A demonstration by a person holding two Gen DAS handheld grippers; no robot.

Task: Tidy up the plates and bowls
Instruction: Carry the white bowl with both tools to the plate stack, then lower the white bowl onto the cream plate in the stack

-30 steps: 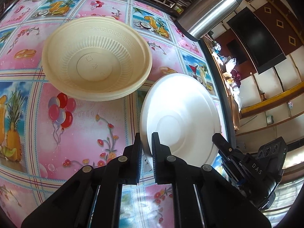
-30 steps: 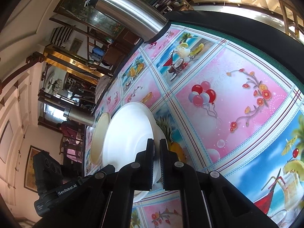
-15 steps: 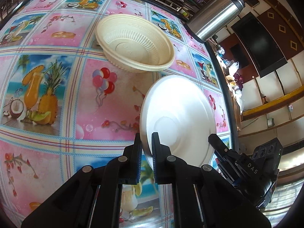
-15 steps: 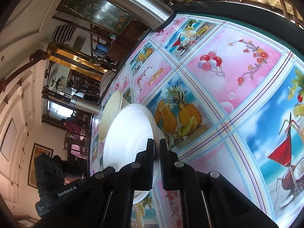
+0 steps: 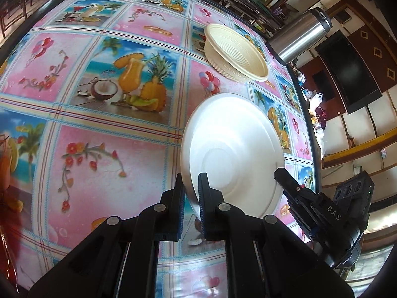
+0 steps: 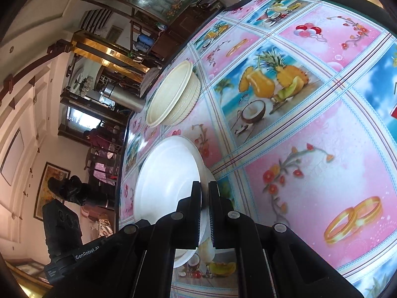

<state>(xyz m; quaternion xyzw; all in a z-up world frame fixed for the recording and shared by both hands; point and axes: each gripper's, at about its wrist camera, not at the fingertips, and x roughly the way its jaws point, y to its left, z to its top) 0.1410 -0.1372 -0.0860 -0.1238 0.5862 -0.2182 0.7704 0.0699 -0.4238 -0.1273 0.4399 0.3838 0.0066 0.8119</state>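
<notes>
Both my left claw (image 5: 190, 193) and right claw (image 6: 204, 206) are clenching the white plate's (image 5: 233, 154) rim, carrying it away from the cream bowl (image 5: 235, 52), now receding toward upper right.

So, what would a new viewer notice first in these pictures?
The white bowl, held off the table, both grippers shut on its rim: the left gripper near, the right gripper opposite. Beyond it, a cream ribbed bowl stands on the bright fruit-print tablecloth.
</notes>
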